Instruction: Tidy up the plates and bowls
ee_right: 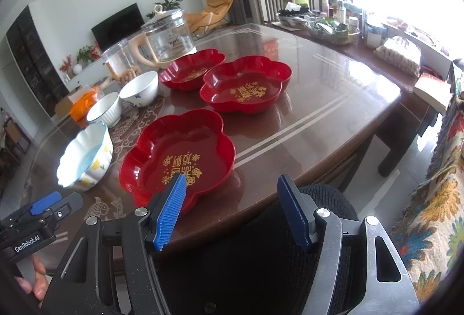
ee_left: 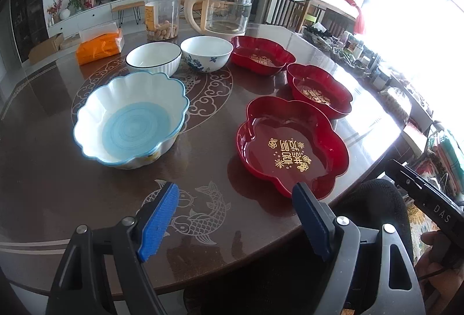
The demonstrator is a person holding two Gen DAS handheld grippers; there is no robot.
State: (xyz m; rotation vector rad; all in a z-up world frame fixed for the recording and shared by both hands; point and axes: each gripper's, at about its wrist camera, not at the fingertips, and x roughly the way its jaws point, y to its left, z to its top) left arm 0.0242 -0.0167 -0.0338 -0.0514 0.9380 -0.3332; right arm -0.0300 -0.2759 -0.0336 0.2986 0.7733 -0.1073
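Three red flower-shaped plates, the nearest [ee_left: 291,148] with gold lettering, lie apart on the right of the glossy brown table [ee_left: 52,184]; a scalloped blue-rimmed bowl [ee_left: 130,119] and two white bowls stand on the left. The left gripper [ee_left: 235,216] and right gripper [ee_right: 232,210] hover, fingers apart, holding nothing. Window glare washes out the clutter beyond the table's far edge.

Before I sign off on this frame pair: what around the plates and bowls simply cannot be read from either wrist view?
- Window side, both views: washed out by glare; things on the side table too small to name.
- Nearest red plate, right wrist view: front rim hidden by a gripper finger.
- Gold lettering on the far red plate: too small.
- Under the table's near edge: a dark chair back blocks it.
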